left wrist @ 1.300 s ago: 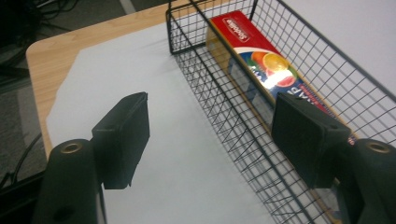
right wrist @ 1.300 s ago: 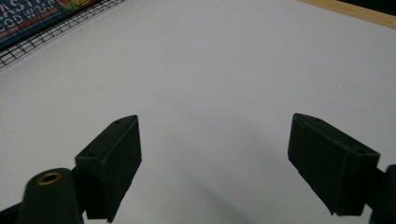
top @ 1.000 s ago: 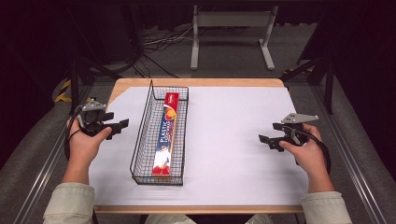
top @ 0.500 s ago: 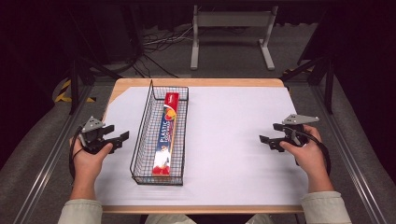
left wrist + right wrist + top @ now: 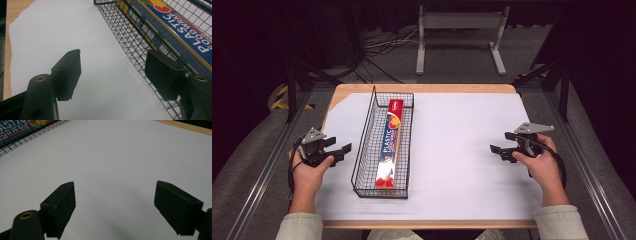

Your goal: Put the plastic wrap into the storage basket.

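A long box of plastic wrap point(image 5: 392, 142) lies lengthwise in a narrow black wire basket point(image 5: 361, 150), which sits on the white sheet point(image 5: 462, 145) covering the bench point(image 5: 422, 88), toward nine o'clock from the middle. Just beside the basket at its nine o'clock side, the left claw point(image 5: 341, 148) hangs with its jaws spread wide and empty, pointing at the mesh. Well apart at three o'clock, the right claw point(image 5: 499, 145) is likewise wide and empty above bare sheet.
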